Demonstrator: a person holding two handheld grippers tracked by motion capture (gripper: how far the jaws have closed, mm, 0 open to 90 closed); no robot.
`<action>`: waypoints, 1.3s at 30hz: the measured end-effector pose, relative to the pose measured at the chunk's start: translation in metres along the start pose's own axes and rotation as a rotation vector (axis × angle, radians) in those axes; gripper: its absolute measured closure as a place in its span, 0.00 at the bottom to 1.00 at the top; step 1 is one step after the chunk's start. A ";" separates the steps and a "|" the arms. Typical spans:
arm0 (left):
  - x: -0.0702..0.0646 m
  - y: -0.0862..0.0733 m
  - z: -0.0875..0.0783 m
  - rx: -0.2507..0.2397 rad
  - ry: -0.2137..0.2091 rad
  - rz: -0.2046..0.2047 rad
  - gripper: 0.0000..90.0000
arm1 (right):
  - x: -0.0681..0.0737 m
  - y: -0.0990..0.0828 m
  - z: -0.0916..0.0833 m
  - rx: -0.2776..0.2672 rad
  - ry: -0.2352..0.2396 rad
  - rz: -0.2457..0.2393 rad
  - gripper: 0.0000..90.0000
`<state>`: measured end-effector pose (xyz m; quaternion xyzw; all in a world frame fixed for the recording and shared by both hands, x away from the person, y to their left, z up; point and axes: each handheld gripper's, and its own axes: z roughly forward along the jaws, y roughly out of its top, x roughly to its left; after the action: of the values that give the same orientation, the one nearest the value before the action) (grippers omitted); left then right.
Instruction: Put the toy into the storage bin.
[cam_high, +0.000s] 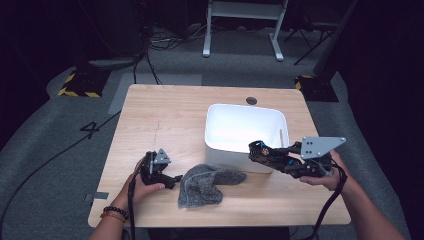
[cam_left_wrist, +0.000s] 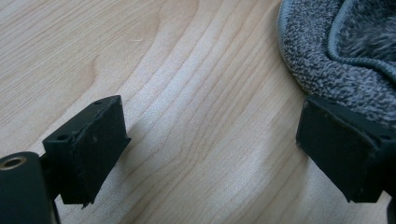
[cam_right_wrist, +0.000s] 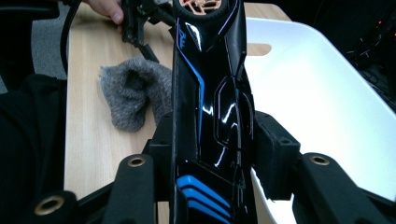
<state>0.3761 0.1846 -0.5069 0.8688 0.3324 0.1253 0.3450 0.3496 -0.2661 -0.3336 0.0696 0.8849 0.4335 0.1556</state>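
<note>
We hold our right gripper (cam_high: 257, 150) at the near rim of the white plastic bin (cam_high: 230, 150), jaws clamped on a glossy black toy with blue stripes (cam_right_wrist: 210, 107) — while our left gripper (cam_high: 175, 178) rests on the pale wooden tabletop (cam_high: 160, 120), jaws spread wide and empty, one touching the grey fleecy cloth (cam_high: 202, 185).

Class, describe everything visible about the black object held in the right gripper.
The black object is long, glossy, hard-looking plastic with blue lines and stripes and an orange, mesh-like end. The right gripper clamps it between both pads. In the high view it hangs in the air, roughly level, at the near rim of the white bin.
</note>
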 end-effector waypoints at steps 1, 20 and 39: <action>0.000 0.000 0.000 0.000 0.000 0.000 0.10 | -0.001 0.002 0.000 -0.002 -0.004 0.001 0.64; 0.000 0.000 0.000 0.000 0.000 0.000 0.10 | -0.041 0.026 -0.003 0.039 -0.081 -0.002 0.64; 0.000 0.000 0.000 0.000 0.000 0.000 0.10 | -0.070 0.031 0.034 0.110 -0.044 0.016 0.63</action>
<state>0.3762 0.1846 -0.5069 0.8688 0.3325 0.1254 0.3450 0.4263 -0.2395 -0.3140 0.0947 0.9031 0.3838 0.1675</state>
